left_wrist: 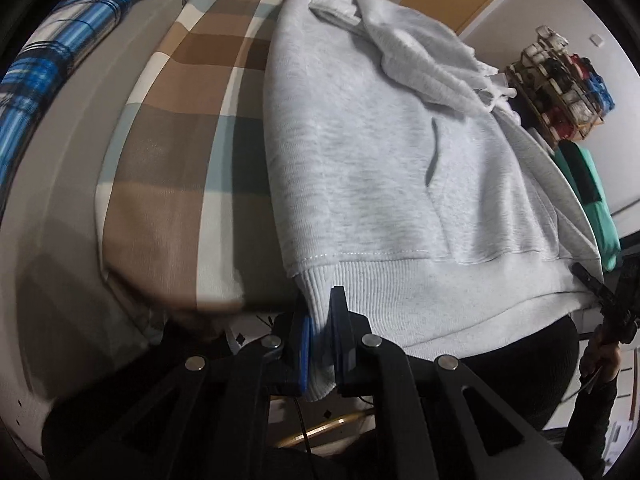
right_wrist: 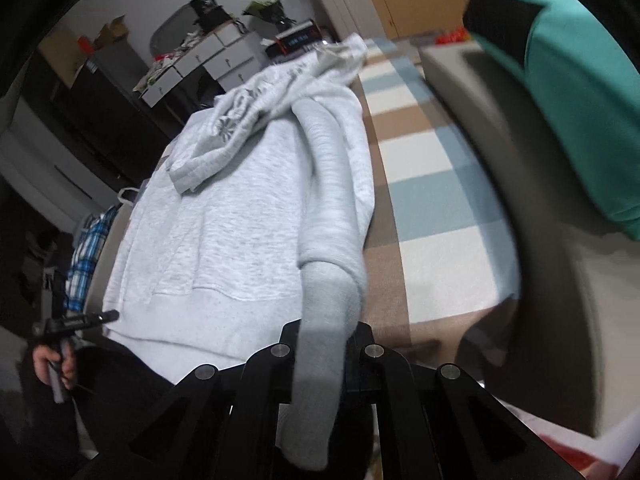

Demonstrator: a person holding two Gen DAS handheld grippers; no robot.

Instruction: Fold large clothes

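Observation:
A light grey hoodie [left_wrist: 372, 152] lies flat on a checked brown, white and blue bedspread [left_wrist: 192, 120], hood at the far end, ribbed hem toward me. My left gripper [left_wrist: 320, 312] is shut on the hem's left corner, which hangs down between the two black jaws. In the right wrist view the same hoodie [right_wrist: 224, 216] has a sleeve folded along its right side. My right gripper [right_wrist: 324, 332] is shut on that sleeve's ribbed cuff [right_wrist: 320, 360], which droops between the jaws. The right gripper [left_wrist: 592, 280] also shows at the hem's right end, the left gripper [right_wrist: 96, 318] at its left.
A blue plaid garment [left_wrist: 60, 52] lies on the grey bed edge at left. A teal and black garment [right_wrist: 568, 92] sits at the right. A wooden rack of small items [left_wrist: 560, 80] and white drawers [right_wrist: 208, 64] stand beyond the bed. A hand [right_wrist: 52, 364] holds the left gripper's handle.

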